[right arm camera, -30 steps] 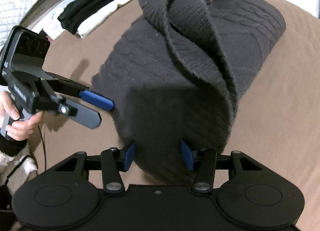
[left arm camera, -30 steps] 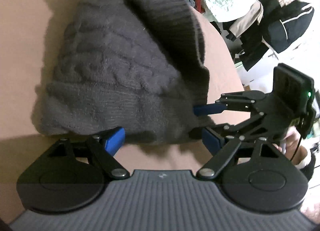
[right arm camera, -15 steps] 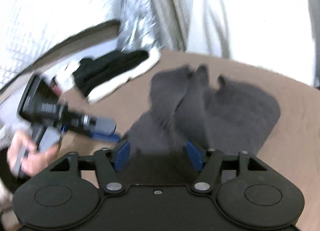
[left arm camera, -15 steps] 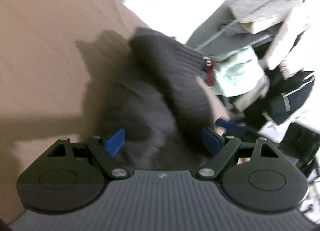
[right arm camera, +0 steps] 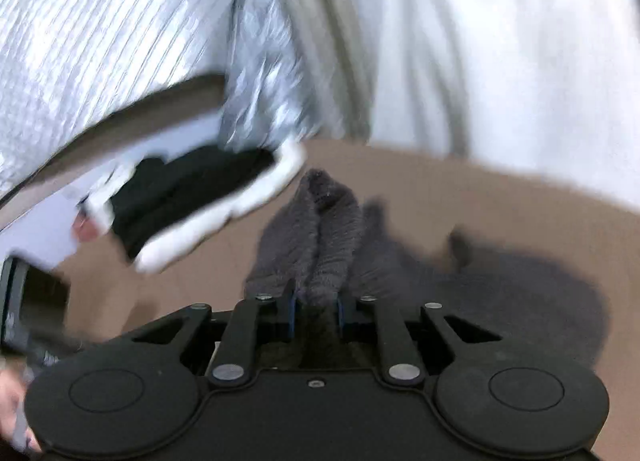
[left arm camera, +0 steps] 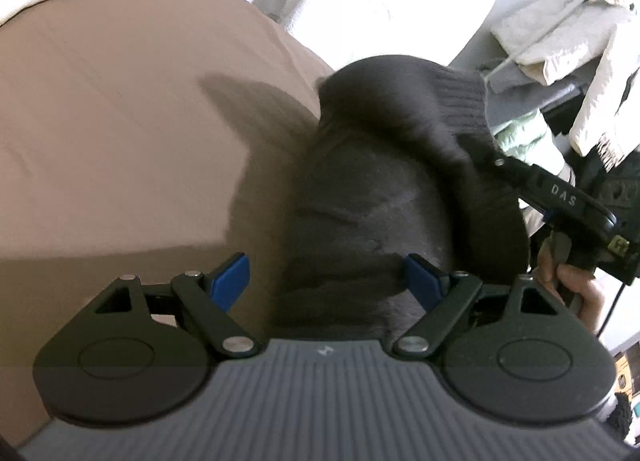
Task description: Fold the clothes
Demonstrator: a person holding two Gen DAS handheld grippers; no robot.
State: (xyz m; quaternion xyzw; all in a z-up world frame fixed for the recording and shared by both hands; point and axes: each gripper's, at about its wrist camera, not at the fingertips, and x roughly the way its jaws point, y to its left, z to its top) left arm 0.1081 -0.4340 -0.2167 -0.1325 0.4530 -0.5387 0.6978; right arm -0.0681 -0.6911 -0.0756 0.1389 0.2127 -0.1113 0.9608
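A: Where is the sweater (left arm camera: 384, 197)?

B: On the brown bedsheet (left arm camera: 120, 109), filling the middle of the left wrist view. In the right wrist view it runs from the lower middle out to the right, partly blurred.

A: What is the right gripper (right arm camera: 316, 311) doing?

B: Its blue pads are drawn close together, pinching a bunched ribbed fold of the sweater between them. I judge that pinch is there so the edge can be carried over as a fold.

A: And the left gripper (left arm camera: 326, 279)?

B: Its blue pads are spread wide, one either side of the near part of the sweater, gripping nothing. The cloth lies between them, so it seems placed either to take hold next or to steady that end.

A: Anything else nearby?

B: Folded black and white clothes (right arm camera: 192, 201) sit at the left of the right wrist view, probably finished pieces. More garments (left arm camera: 560, 33) hang at the upper right of the left wrist view.
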